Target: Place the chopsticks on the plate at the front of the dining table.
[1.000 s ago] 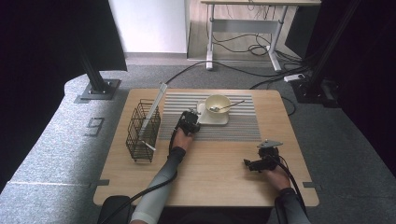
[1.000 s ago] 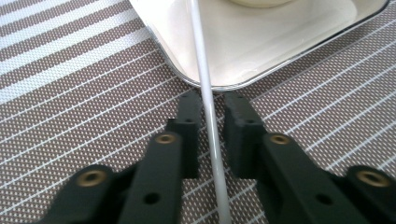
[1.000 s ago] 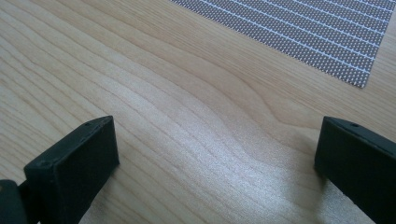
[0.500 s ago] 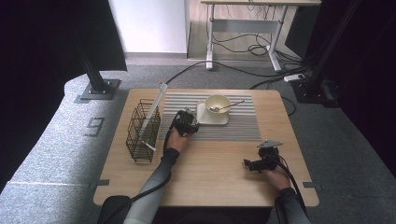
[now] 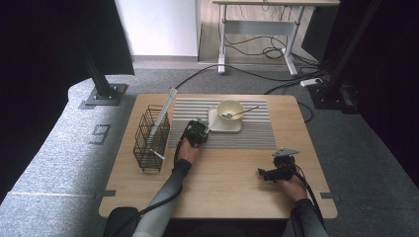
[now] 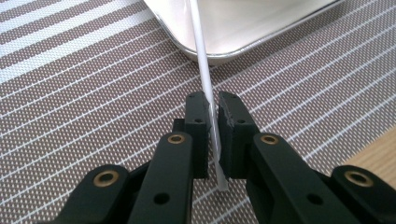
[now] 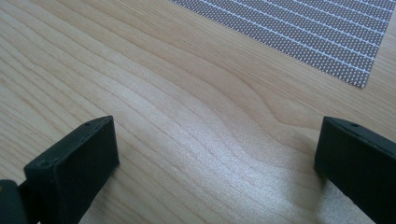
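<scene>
The wooden table (image 5: 222,182) carries a striped mat (image 5: 257,138), and at its left stands a black wire rack (image 5: 150,138) with one long white stick leaning out of it. On the mat sits a pale square plate (image 5: 216,127) with a bowl (image 5: 231,109) and a spoon (image 5: 243,112) in it. The left gripper (image 5: 197,132) lies low on the mat at the plate's near corner; in its own view the jaws have just been closing and now pinch a thin white chopstick (image 6: 201,56), which runs from between the pads up over the plate's rim (image 6: 219,57). Its near end pokes out just behind the pads. The right gripper (image 5: 272,173) rests on bare wood well apart from all this, jaws spread wide with nothing between them. The chopstick looks light, stiff and smooth, so it will likely pivot or slip in a narrow pinch. The hold sits close to one end, which leaves a long free length to swing; a grip nearer the middle would steady it, but lifting slowly should do.
</scene>
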{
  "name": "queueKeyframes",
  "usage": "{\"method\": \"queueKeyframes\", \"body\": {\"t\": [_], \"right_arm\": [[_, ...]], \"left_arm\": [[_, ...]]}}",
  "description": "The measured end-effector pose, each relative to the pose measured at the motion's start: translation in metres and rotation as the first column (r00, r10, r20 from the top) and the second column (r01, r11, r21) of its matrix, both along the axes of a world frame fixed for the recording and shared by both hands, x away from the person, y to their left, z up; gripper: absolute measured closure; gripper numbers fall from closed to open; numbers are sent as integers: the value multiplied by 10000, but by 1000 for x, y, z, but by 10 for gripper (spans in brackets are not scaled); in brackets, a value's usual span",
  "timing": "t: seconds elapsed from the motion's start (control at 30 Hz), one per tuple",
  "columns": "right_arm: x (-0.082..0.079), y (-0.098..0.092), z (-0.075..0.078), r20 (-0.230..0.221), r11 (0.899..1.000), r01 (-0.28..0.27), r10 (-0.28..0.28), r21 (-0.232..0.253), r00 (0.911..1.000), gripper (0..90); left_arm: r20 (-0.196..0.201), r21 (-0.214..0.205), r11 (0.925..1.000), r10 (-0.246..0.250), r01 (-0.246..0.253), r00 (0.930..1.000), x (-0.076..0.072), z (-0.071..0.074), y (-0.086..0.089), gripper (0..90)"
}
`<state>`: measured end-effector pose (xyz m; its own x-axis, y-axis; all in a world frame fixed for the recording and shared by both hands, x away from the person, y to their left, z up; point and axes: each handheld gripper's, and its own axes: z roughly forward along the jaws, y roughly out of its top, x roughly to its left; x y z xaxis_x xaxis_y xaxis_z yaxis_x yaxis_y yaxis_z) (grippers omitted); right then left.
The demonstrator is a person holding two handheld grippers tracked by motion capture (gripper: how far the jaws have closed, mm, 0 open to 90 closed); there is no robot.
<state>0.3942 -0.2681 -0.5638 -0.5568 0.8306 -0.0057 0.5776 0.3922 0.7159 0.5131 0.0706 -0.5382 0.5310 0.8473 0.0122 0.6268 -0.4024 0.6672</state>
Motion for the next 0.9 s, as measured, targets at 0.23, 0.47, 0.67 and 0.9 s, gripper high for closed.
{"method": "queueKeyframes", "body": {"t": [0.23, 0.47, 0.67, 0.9], "right_arm": [[0, 0, 0, 1, 10000, -1, 1, 0, 10000, 0], [0, 0, 0, 0, 10000, -1, 1, 1, 10000, 0], [0, 0, 0, 2, 10000, -11, 11, 1, 10000, 0], [0, 0, 0, -1, 10000, -12, 12, 0, 10000, 0]], "left_arm": [[37, 112, 9999, 30, -30, 10000, 7, 0, -5, 825], [-22, -129, 9969, -772, 771, 9970, 2, -2, -9, 617], [36, -530, 9864, -1556, 1556, 9878, -2, -10, -11, 414], [211, -926, 9721, -2147, 2157, 9765, -7, -12, -15, 346]]}}
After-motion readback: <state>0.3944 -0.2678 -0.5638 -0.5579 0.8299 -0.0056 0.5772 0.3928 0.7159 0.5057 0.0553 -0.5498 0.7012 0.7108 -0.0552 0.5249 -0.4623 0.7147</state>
